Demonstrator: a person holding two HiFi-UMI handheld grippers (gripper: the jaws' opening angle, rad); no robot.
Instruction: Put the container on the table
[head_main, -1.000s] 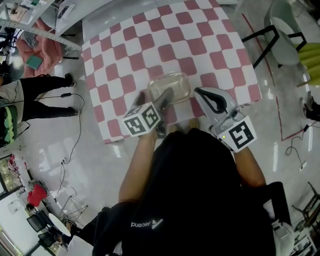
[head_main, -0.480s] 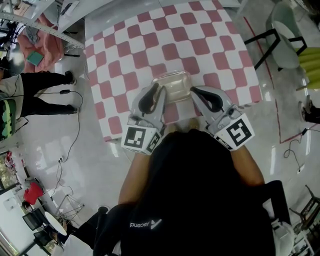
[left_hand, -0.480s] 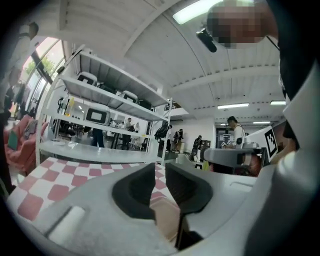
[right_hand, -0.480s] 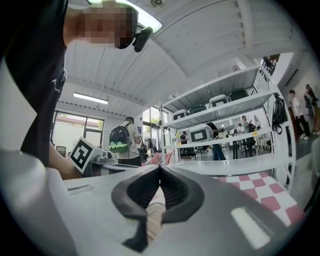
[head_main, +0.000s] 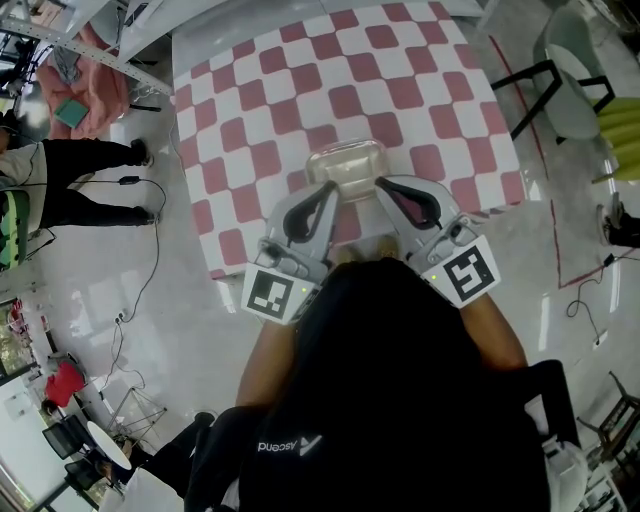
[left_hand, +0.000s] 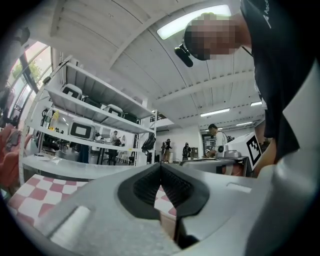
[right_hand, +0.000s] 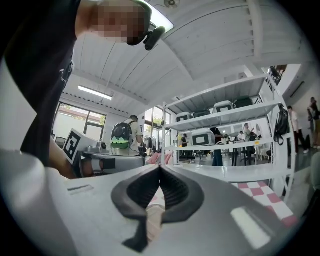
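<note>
A clear plastic container (head_main: 345, 163) with a lid sits on the red-and-white checkered table (head_main: 300, 80), near its front edge. In the head view my left gripper (head_main: 331, 187) points at the container's near left corner and my right gripper (head_main: 381, 184) at its near right corner. Both are held level, side by side, just short of the container. Seen from its own camera, the left gripper (left_hand: 160, 165) has its jaws shut tip to tip with nothing between them. The right gripper (right_hand: 160, 167) looks the same, shut and empty. Neither gripper view shows the container.
A black-framed chair (head_main: 545, 70) stands to the table's right. A person (head_main: 60, 185) stands on the floor at the left, beside a cable (head_main: 150, 250). Shelves with equipment (left_hand: 85, 125) and several people show in the background of the gripper views.
My left gripper stood open and tilted at the container's near left side; it has since risen, rolled upright and shut. The right gripper drifted slightly left. The container stayed put.
</note>
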